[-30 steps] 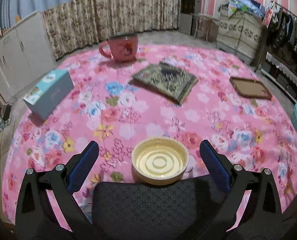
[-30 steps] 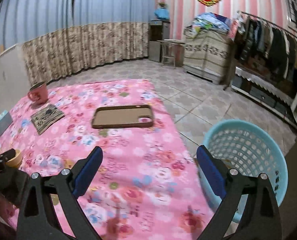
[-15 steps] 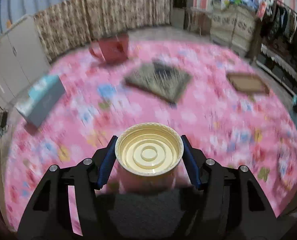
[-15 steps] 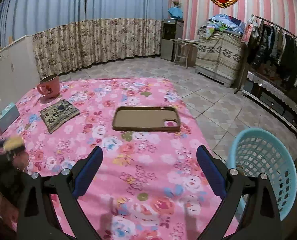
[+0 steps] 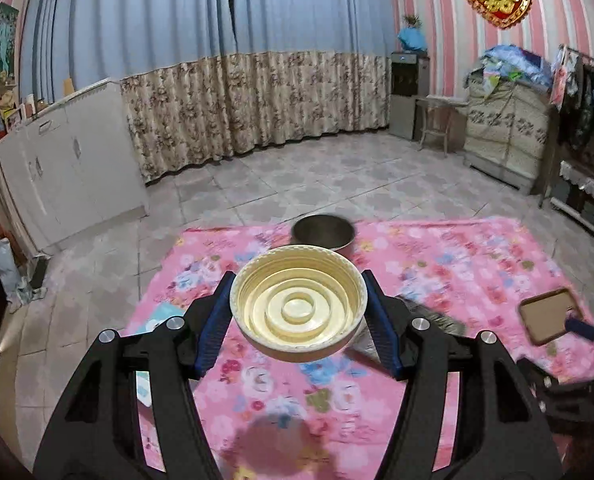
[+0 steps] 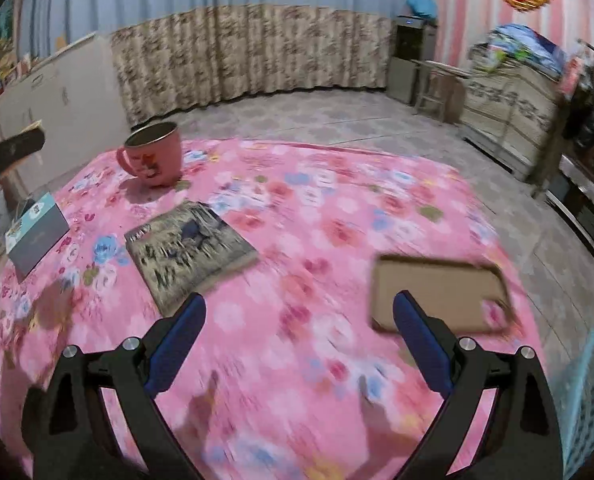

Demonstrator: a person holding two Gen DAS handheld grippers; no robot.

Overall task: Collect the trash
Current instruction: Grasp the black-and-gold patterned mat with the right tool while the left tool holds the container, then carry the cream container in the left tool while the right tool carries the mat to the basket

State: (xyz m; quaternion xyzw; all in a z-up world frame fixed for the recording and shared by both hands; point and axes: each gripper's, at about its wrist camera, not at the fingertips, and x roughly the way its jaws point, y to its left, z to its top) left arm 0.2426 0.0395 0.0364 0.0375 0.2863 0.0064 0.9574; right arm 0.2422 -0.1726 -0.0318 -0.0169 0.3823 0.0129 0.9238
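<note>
My left gripper [image 5: 299, 316] is shut on a round cream plastic lid [image 5: 298, 304], ribbed side up, and holds it in the air above the pink flowered tablecloth [image 5: 437, 264]. My right gripper [image 6: 297, 344] is open and empty, low over the tablecloth [image 6: 317, 220] near its front edge. A light blue mesh basket [image 6: 593, 396] stands on the floor at the right edge of the right wrist view.
On the cloth are a pink mug [image 6: 153, 156], a dark patterned book [image 6: 189, 248], a blue tissue box [image 6: 35, 232] and a brown phone case [image 6: 437, 292]. The mug [image 5: 323, 232] and phone case [image 5: 549, 314] also show in the left wrist view. Tiled floor surrounds the table.
My left gripper closed on the lid and lifted it well above the table, tilting up toward the room. My right gripper moved left and lower over the cloth, staying open.
</note>
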